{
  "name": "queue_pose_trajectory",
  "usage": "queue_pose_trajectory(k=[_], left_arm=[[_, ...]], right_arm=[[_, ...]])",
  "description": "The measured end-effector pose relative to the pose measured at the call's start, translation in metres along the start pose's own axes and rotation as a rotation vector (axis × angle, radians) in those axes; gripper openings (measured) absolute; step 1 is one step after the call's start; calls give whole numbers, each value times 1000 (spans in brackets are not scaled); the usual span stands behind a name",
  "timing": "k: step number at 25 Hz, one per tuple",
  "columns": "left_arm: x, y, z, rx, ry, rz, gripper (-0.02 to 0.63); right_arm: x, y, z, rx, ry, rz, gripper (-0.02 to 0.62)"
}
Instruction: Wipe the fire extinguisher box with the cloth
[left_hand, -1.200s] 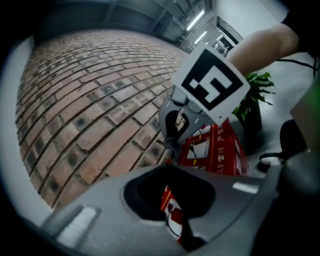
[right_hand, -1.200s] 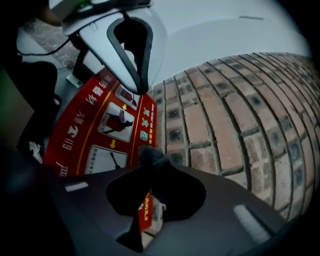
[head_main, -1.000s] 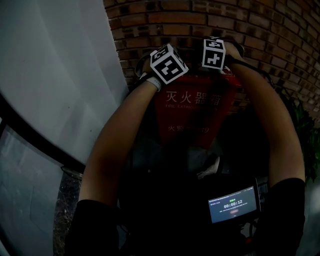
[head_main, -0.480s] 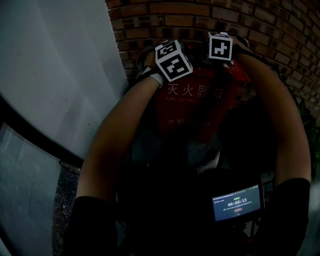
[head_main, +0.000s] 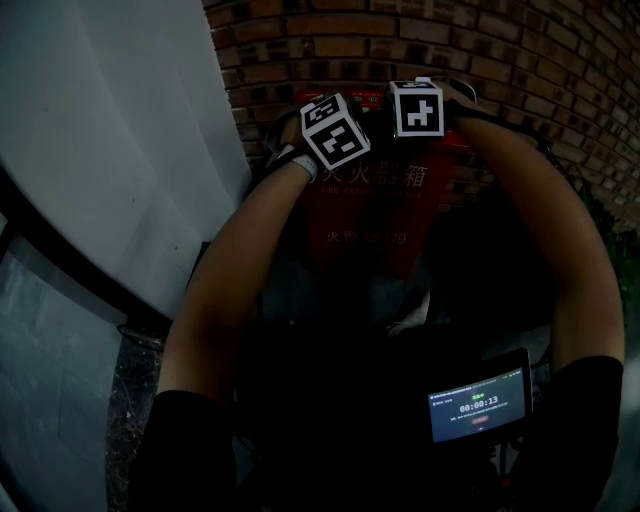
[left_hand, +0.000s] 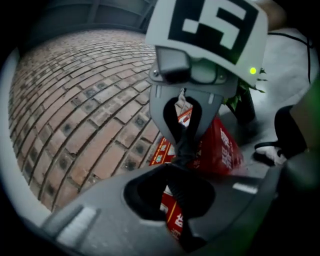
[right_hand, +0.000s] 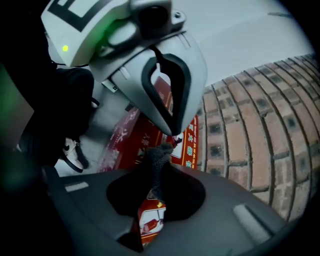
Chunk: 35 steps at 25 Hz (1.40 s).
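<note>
I hold a gripper in each hand. My left gripper (left_hand: 179, 172) has its jaws squeezed tight on the dark cloth (left_hand: 187, 149). My right gripper (right_hand: 161, 169) has its jaws squeezed tight on the cloth too. The two grippers are close together, tip to tip, with the cloth bunched between them. They are up by the top edge of the red box (head_main: 372, 215). I cannot tell if the cloth touches the box. The box stands right against the brick wall (head_main: 520, 60). It has pale writing on its front. A small lit screen (head_main: 478, 405) glows low down by my right arm.
</note>
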<state>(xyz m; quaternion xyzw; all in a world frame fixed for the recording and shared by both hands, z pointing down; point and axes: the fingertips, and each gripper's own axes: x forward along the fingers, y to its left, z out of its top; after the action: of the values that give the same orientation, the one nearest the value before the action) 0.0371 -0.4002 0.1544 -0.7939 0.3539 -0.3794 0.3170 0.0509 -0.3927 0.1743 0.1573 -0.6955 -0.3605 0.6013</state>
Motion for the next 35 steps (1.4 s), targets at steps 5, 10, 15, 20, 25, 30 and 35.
queue_pose_trajectory(k=[5,10,15,20,25,30,35], left_arm=[[-14,3,4,14,15,17,3],[-23,2,8,19,24,28,3],[-24,5,19,12,7,29,3],[-11,8,24,60,25,34,3],[9,17,33,82,23,27,3],[36,18,39,134,30,-11,3],[61,21,46,163,21,-40,3]], right_arm=[[-18,23,6,3,12,31,49],[-35,39,14,-31,-7,45,49],[-50,24,0,-31,-4,-41,49],[-49,-17,-39,35,54,-220,51],[-28,-50,-78,66,121,-287,51],[-1,-69,-94,123,94,-284,51],[33,-77,-116,108,146,-266,51]])
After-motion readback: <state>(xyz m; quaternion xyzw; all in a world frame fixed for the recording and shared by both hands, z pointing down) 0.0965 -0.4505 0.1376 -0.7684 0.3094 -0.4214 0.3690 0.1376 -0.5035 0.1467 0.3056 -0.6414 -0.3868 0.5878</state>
